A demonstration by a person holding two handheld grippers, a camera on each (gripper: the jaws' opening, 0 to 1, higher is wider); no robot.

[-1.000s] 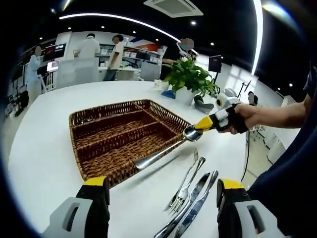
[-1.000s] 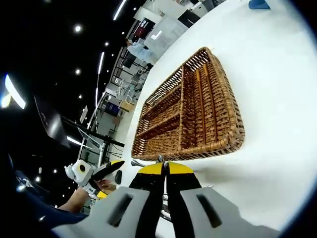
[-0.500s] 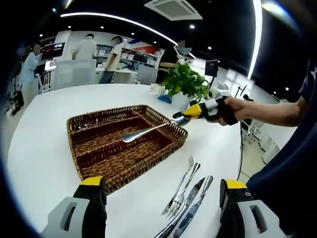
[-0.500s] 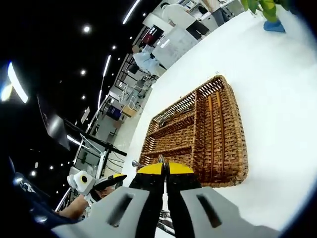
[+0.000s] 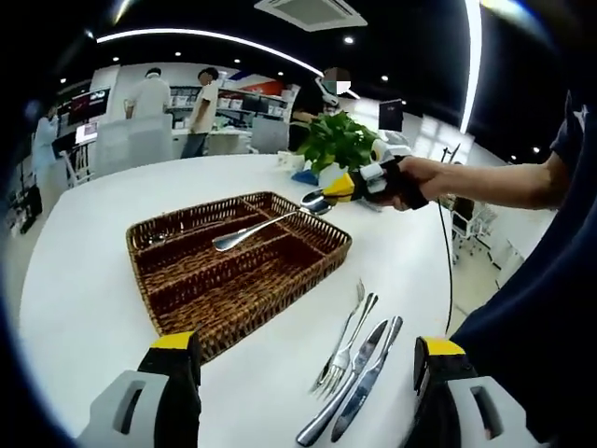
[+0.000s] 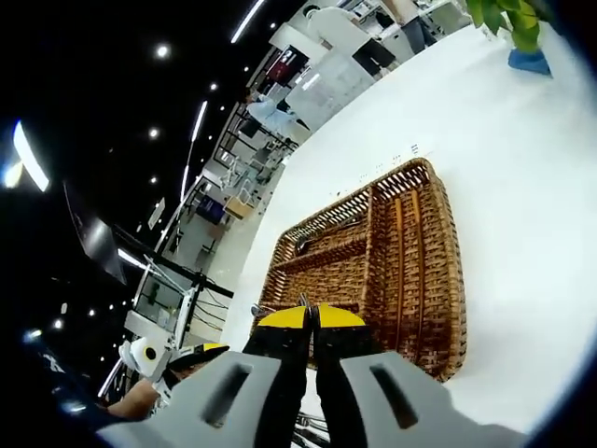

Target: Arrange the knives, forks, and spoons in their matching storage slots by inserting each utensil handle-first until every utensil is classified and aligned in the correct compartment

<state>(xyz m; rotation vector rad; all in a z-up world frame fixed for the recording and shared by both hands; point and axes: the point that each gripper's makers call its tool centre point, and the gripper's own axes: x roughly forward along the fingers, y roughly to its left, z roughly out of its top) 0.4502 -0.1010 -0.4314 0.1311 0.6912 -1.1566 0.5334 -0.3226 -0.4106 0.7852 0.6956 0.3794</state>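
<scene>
Right tool (image 5: 347, 188), frame centre-right, clamped a spoon (image 5: 266, 224) by its bowl (handle over the wicker tray (image 5: 187, 317)). Left tool (image 5: 303, 359) gaped wide; 2 forks (image 5: 347, 341) & 2 knives (image 5: 359, 383) lay on desk (image 5: 75, 308) at lower centre.

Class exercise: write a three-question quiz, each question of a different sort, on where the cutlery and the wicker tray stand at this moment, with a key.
1. True or false: the right hand-held gripper holds a spoon by its bowl end, handle pointing over the wicker tray.
2. Which cutlery lies on the white table beside the tray? A) only spoons B) forks and knives C) nothing
3. Fill in: the left hand-held gripper is ____ and holds nothing.

Key: 1 true; 2 B; 3 open
</scene>
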